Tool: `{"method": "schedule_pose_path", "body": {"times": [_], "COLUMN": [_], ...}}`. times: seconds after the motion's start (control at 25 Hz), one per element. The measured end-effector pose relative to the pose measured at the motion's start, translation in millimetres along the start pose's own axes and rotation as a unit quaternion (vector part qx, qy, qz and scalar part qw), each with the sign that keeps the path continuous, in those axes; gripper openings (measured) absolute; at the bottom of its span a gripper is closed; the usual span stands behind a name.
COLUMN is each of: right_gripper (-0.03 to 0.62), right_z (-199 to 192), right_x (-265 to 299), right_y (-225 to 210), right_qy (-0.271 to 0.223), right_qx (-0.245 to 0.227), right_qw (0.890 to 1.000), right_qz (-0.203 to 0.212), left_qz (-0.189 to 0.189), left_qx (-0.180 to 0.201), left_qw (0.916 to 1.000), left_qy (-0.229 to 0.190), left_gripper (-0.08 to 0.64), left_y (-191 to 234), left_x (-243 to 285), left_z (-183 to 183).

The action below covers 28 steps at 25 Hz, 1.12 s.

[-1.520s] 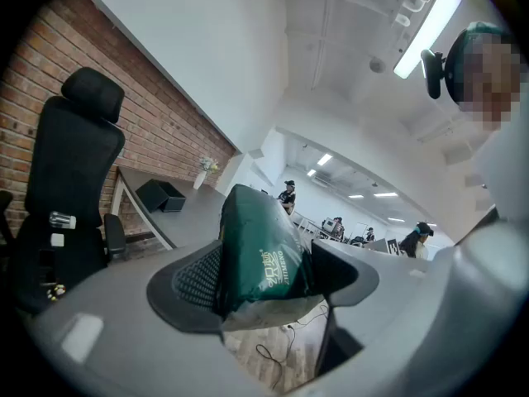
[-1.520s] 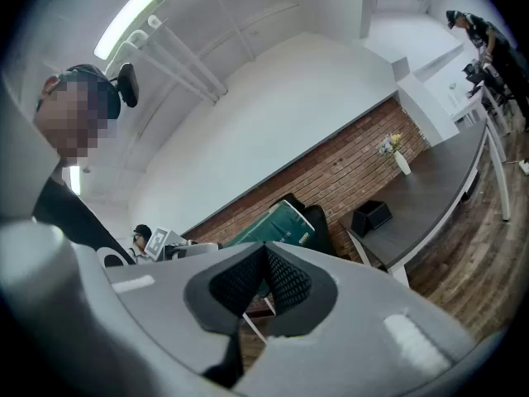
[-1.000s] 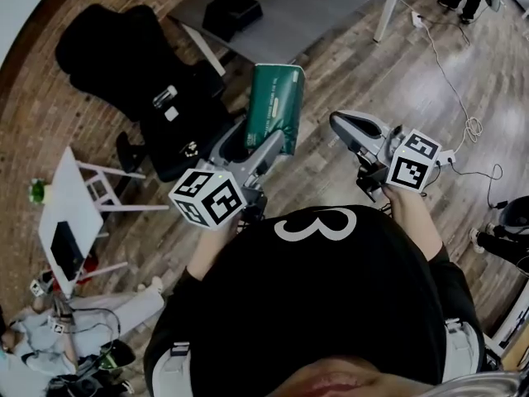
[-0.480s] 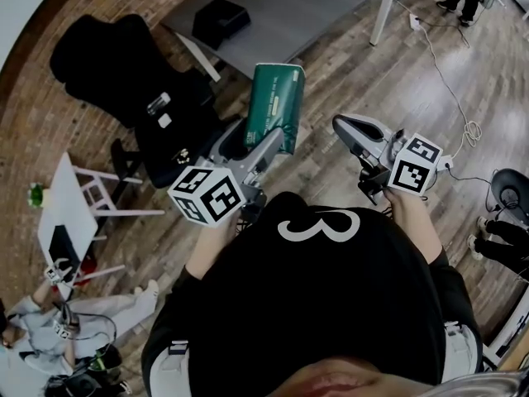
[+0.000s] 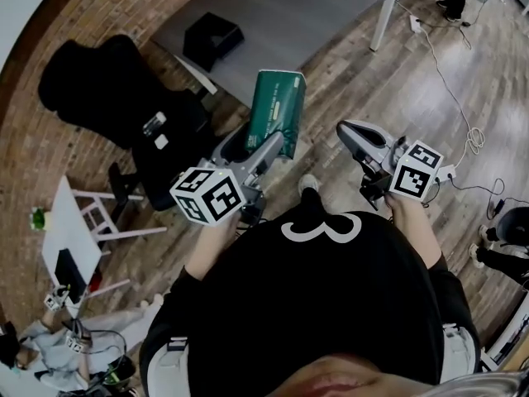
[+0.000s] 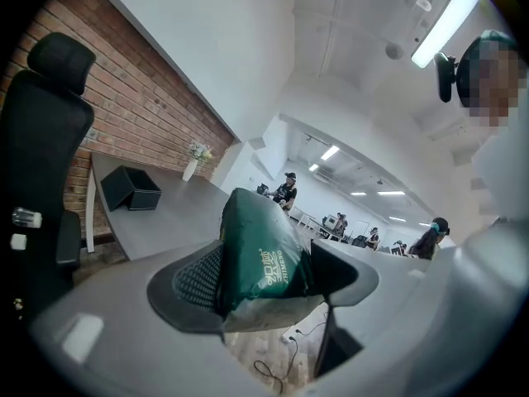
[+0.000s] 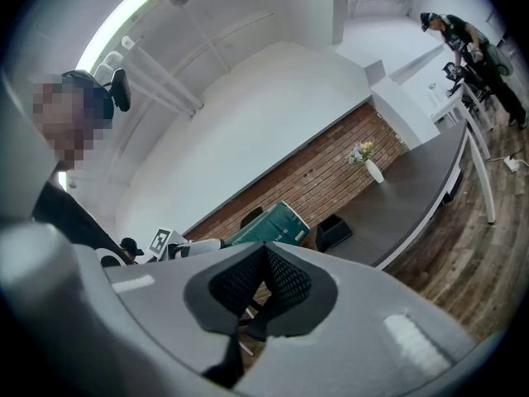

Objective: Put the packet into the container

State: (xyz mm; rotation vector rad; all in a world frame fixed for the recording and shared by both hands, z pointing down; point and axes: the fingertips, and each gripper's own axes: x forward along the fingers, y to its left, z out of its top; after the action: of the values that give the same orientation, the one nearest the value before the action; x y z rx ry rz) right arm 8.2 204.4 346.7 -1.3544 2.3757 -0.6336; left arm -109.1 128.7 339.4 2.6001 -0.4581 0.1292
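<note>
Currently held: a green packet (image 5: 277, 112), clamped between the pads of the left gripper (image 5: 252, 151). It is in the air over the wooden floor (image 5: 388, 81), short of the grey table (image 5: 331, 11).
Grip point: near the packet's close end. The left gripper view shows a pale crimped seam just below the jaws, with most of the body standing out past them.
Risk, slipping: the hold is on one end only, so the long free part could likely sag, swing or work loose on a quick reach, and the packet would drop to the floor.
Risk, missed entry: the leading end could catch on the rim of the black container (image 5: 212, 40) if it arrives tilted, pushing the box along the table rather than going in.
Long axis: it runs along the gripper's own line, away from the person.
Pointing: the free end aims up and forward toward the table edge, leaning slightly right in the head view.
Container position: on the table's far left part, well apart from the packet. A darker recess suggests an open top, though that is not certain.
Right gripper (image 5: 357, 135): jaws pressed together with nothing between them, held beside the packet and apart from it.
Nearby: a black office chair (image 5: 107, 89) stands left of the left gripper.
</note>
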Motion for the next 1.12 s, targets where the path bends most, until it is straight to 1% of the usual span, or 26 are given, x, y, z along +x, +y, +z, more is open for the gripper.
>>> {"method": "schedule_pose_path", "body": {"times": [0.28,0.44,0.56,0.68,0.8,0.88,1.0,1.12], "right_gripper": [0.002,0.002,0.002,0.002,0.002,0.002,0.002,0.002], "right_z": [47.2,70.1,72.7,80.1,103.4,110.9,111.3,114.2], "right_x": [50.6,88.2,101.5,112.6,143.3,161.9,177.7,190.5], "right_y": [-79.2,-114.5,-122.8,-128.9,-148.0,-158.0,-164.1,-168.9], "right_qy": [-0.001,0.016,0.028,0.029,0.04,0.049,0.055,0.062], "right_qx": [0.012,0.011,-0.005,-0.025,-0.018,-0.01,-0.005,-0.007], "right_qw": [1.0,1.0,1.0,0.999,0.999,0.998,0.998,0.996], "right_qz": [-0.009,-0.006,0.003,0.015,0.022,0.029,0.044,0.061], "left_qz": [-0.007,-0.007,-0.006,-0.005,0.007,0.021,0.039,0.055], "left_qx": [-0.011,-0.011,-0.009,-0.003,-0.017,-0.024,-0.022,-0.026], "left_qw": [0.9999,0.9999,0.9995,0.9993,0.9986,0.998,0.9971,0.9953], "left_qy": [0.005,-0.009,-0.029,-0.037,-0.049,-0.055,-0.061,-0.075], "left_gripper": [0.348,0.347,0.347,0.347,0.347,0.347,0.345,0.345], "left_y": [51.4,80.4,91.6,100.7,125.9,140.6,152.3,164.7], "left_x": [81.4,113.6,120.6,129.0,144.8,149.5,147.9,148.0], "left_z": [45.8,76.9,80.6,85.1,113.6,128.8,137.2,141.5]}}
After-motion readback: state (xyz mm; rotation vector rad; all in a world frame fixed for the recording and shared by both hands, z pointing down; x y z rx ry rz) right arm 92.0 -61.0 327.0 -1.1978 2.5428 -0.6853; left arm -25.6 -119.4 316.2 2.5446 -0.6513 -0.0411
